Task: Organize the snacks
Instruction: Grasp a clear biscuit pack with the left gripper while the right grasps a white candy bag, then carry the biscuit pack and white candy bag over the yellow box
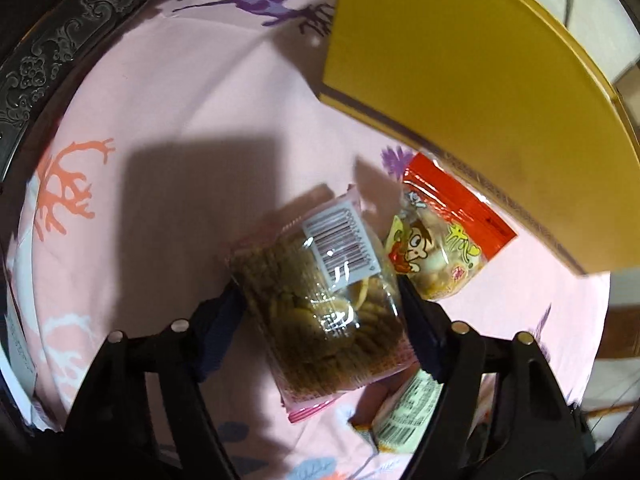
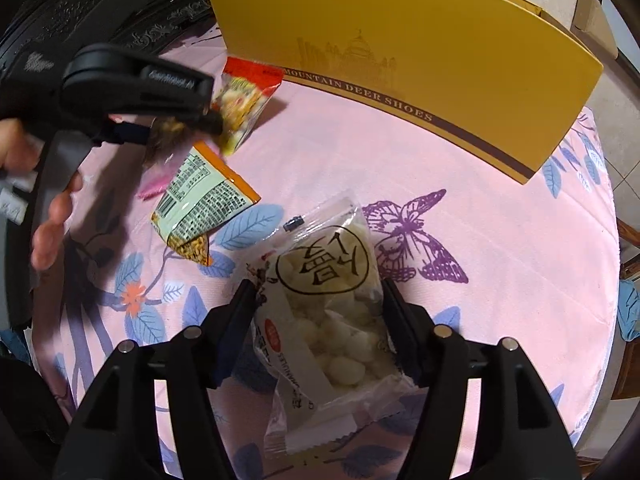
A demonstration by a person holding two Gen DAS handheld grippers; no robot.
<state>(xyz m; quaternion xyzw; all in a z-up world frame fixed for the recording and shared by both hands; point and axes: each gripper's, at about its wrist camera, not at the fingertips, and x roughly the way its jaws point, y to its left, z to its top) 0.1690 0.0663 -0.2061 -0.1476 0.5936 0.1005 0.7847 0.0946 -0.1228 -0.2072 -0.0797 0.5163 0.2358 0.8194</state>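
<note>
My left gripper point(image 1: 320, 292) is shut on a clear pack of brown cookies point(image 1: 320, 300) with a barcode label, held above the pink cloth; it also shows in the right wrist view point(image 2: 180, 128) at upper left. A red cartoon snack bag point(image 1: 444, 236) lies just beyond it, also seen in the right wrist view point(image 2: 244, 100). An orange packet point(image 2: 200, 200) lies under the left gripper. My right gripper point(image 2: 320, 292) is shut on a clear bag of white puffs point(image 2: 332, 312). The yellow shoe box point(image 2: 400, 60) stands at the back.
A pink tablecloth point(image 2: 500, 260) with butterfly and leaf prints covers the round table. A dark carved frame point(image 1: 52, 52) runs along the far left edge. Floor shows beyond the table's right side.
</note>
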